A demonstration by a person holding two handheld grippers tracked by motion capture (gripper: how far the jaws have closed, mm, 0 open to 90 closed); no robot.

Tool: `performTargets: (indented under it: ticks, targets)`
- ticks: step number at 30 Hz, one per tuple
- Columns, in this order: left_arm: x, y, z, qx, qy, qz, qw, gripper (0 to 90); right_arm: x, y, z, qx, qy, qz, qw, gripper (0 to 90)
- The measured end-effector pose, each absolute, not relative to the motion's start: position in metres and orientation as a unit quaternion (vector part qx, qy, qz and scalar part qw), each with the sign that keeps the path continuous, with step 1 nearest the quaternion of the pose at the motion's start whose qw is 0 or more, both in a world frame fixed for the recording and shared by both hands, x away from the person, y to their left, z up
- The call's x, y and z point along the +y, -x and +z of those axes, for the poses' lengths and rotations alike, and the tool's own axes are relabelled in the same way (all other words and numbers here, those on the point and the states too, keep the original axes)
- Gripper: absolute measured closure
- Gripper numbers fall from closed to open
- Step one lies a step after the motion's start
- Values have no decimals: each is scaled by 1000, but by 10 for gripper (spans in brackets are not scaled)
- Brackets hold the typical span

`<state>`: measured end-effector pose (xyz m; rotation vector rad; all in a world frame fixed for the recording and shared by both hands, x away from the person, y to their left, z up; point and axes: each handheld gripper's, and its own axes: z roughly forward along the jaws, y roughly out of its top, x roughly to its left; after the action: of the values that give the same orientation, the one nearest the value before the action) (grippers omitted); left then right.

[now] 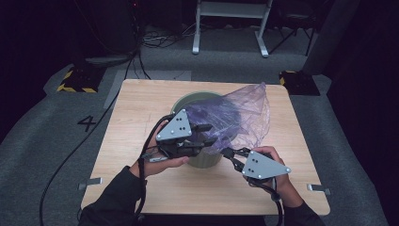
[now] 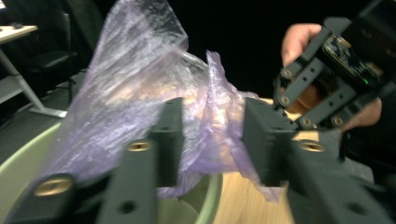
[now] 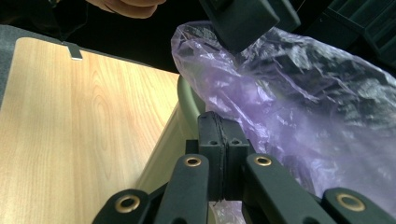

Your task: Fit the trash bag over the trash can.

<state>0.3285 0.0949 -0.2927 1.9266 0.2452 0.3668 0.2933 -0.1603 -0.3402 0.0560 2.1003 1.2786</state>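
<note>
A thin, translucent purple plastic bag (image 1: pixel 240 115) billowed over the mouth of a round, pale green plastic bin (image 1: pixel 200 160) that stood near the middle of the light wooden tabletop (image 1: pixel 141 101), the film rising above the rim and leaning toward the far right corner. The right gripper (image 1: pixel 229 153), held low at the bin's near right side, had its black jaws pressed together on the bag's lower edge, a scrap of film pinched between them in the right gripper view (image 3: pixel 219 140). The left gripper (image 1: pixel 207 134) reached over the bin's near rim; its jaws stood apart with a fold of the bag (image 2: pixel 205 135) between them, the pads not pressing on it. The person's dark sleeves (image 1: pixel 115 200) came in from the bottom edge. Beyond the tabletop lay a grey carpeted floor (image 1: pixel 42 136) with trailing black cables (image 1: pixel 70 157) and a white metal frame (image 1: pixel 230 23).
</note>
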Motion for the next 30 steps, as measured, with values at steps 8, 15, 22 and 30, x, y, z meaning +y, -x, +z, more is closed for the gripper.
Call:
performTargets:
  ticks: [8, 15, 22, 30]
  targets:
    - [105, -323, -305, 95, -819, 153, 544, 895, -164, -291, -347, 804, -23, 497, 325, 891]
    - [109, -317, -318, 94, -821, 161, 539, 899, -164, -289, -356, 810, -29, 497, 309, 858]
    - [112, -315, -327, 95, -822, 164, 536, 900, -172, -287, -364, 808, -48, 504, 301, 695]
    - [118, -311, -338, 99, -824, 173, 531, 900, -194, -283, -372, 809, -74, 505, 292, 529]
